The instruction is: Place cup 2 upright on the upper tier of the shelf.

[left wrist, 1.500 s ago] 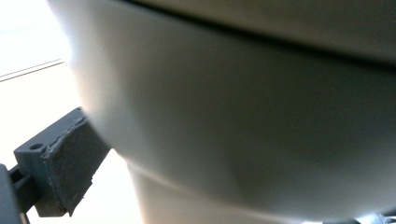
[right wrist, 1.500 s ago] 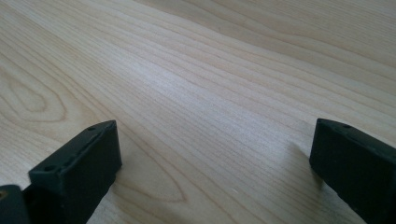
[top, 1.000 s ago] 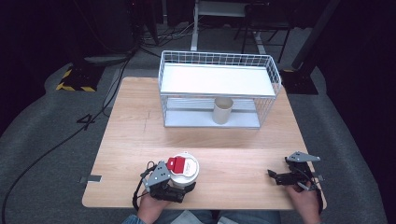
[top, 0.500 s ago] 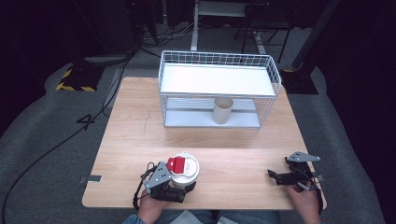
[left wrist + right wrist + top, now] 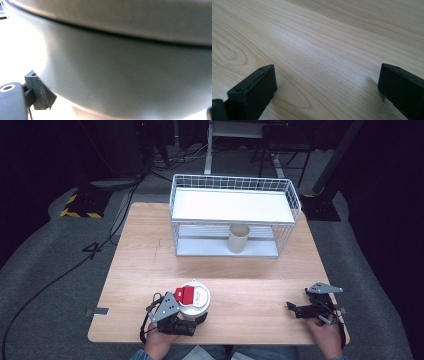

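The white tub [image 5: 194, 301] with the red label on its lid sits near the front edge of the wooden table [image 5: 220, 270], a little left of centre, and the left gripper [image 5: 186, 319] is closed round it from the near side. In the left gripper view the tub's pale wall [image 5: 120, 70] bulges right up against the camera, its lid rim a dark line above, with one black jaw at the lower left edge and a sliver of the other at the lower right corner, so the jaws are clamped on the tub's sides (the contact itself is too close and blurred to make out finely).

The wire basket [image 5: 235, 217] stands at the far side of the table, with a white shelf across its top and a cream cup [image 5: 238, 238] upright on its lower level, well apart from the tub.

The right gripper [image 5: 295, 309] rests at the near right corner of the table, held by the person's hand [image 5: 325, 335]. In the right gripper view its two black jaws stand wide apart over bare wood grain, gripping nothing.

Against the pictures from a second and half a second ago, nothing has shifted: tub, both grippers, basket and cup lie in the same places.
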